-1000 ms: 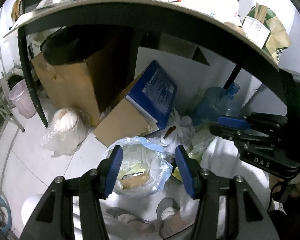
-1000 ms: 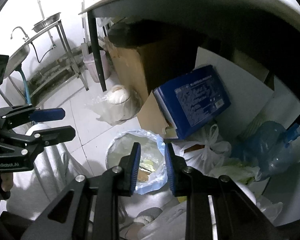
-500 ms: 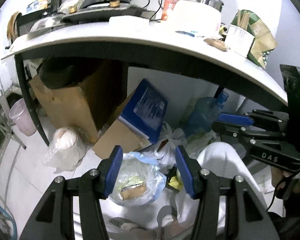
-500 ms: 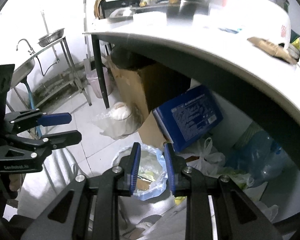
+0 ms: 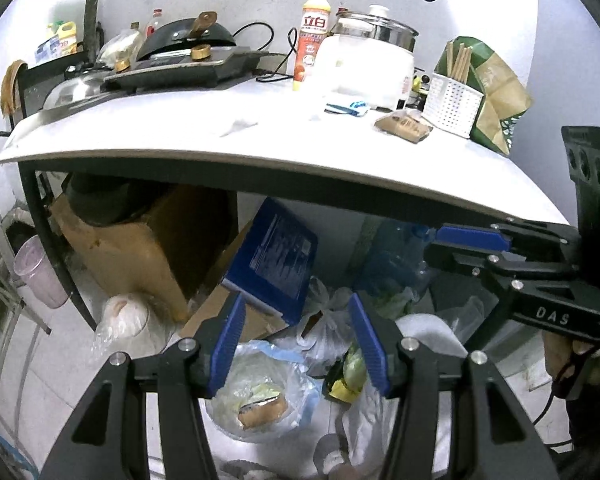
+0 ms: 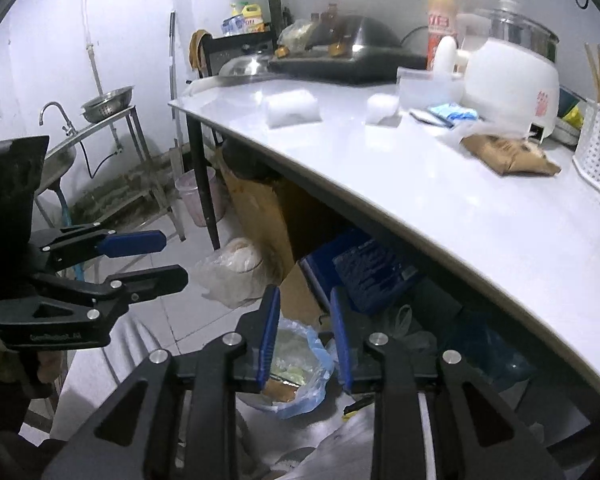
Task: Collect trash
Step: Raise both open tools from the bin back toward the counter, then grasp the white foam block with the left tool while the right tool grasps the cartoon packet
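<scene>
Both handheld grippers are black, angular frames with triangular cut-outs, silver round screw heads at the joints and blue pads lining the fingers. The left gripper point(image 5: 296, 340) shows two long blue pads point(image 5: 225, 344). The right gripper point(image 6: 305, 340) carries white lettering "DAS" on its side, seen from the left wrist view.

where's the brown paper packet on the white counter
In the left wrist view the brown paper packet lies on the white counter, right of centre, just in front of the white rice cooker and left of the white perforated basket.
</scene>
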`<state>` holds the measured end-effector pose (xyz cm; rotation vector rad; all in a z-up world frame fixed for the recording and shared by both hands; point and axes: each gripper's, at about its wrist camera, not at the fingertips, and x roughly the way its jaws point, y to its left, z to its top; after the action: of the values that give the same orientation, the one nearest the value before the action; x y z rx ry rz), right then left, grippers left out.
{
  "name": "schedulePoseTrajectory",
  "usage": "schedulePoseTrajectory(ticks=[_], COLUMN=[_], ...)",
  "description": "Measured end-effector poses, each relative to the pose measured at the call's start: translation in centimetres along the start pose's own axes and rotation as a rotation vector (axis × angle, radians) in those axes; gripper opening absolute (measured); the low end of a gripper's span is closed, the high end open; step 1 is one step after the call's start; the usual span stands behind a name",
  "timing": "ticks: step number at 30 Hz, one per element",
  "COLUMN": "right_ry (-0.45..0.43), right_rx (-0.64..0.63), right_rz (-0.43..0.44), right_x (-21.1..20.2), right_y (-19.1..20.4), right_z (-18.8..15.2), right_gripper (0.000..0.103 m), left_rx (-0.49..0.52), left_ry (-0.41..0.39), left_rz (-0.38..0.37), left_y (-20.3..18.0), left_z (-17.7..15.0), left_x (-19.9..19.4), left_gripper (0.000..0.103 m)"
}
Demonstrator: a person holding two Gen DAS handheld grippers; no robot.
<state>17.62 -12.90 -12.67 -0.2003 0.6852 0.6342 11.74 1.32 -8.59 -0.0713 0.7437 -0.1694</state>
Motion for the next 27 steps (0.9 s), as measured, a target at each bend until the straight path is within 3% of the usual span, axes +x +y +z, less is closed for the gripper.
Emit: schedulePoseTrajectory(ticks=[10,27], right_ry=[-0.028,-0.052], right_rx=[0.026,0.063], right_rz=[-0.034,-0.089], right_x=[-1.5,-1.3], right_y=[-1.5,-5.8], right_z=[1.8,8.0], right_gripper=[0.026,0.026], left_rx=[0.021,0.043], left_ry=[-0.024,-0.038], left_rz=[-0.009,-0.013], left_y=[-0.3,1.0], left_z=[3.0,9.7], left_x=[-0.5,1.2], left_gripper=[0.055,0.055])
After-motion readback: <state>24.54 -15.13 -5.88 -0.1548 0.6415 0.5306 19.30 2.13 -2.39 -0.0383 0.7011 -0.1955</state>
